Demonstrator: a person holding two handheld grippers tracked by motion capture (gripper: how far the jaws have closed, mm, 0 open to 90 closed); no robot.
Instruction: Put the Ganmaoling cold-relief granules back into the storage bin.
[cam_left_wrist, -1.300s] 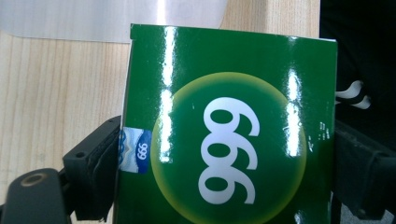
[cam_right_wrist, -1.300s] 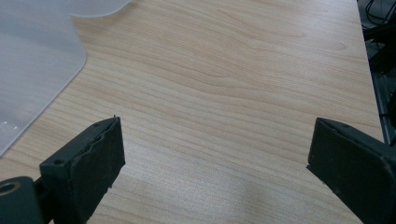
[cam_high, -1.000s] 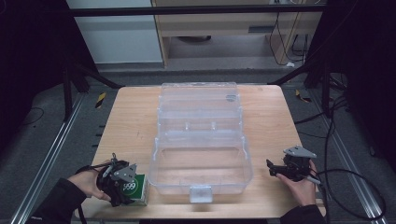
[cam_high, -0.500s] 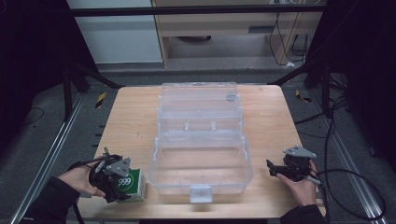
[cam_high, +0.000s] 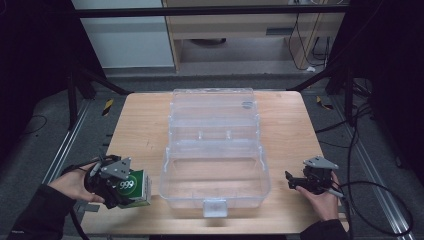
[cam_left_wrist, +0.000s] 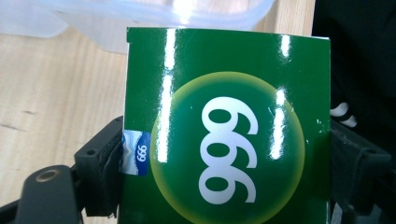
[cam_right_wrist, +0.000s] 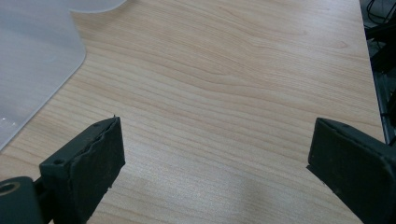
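A rectangular light-wood table (cam_high: 145, 125) carries a large clear plastic storage box (cam_high: 215, 175), its hinged lid laid open toward the far edge and its latch tab facing the person. At the near left corner, just beside the box's left wall, the left gripper (cam_high: 117, 187) holds a small glossy green carton printed "999" (cam_high: 134, 186), its black fingers (cam_left_wrist: 100, 161) clamped on the carton's two opposite sides; the carton sits low, at or just above the table. The right gripper (cam_high: 300, 181) rests near the right edge, its fingers (cam_right_wrist: 88, 163) spread wide over bare wood. Likely risks: the carton's slick faces may let it slip or rotate in the clamp during a lift, and its corner could catch the box's rim if carried in too low. Whether the carton touches the table cannot be told, its lower part is cut off in the left gripper view, and the box's clear walls are hard to trace.
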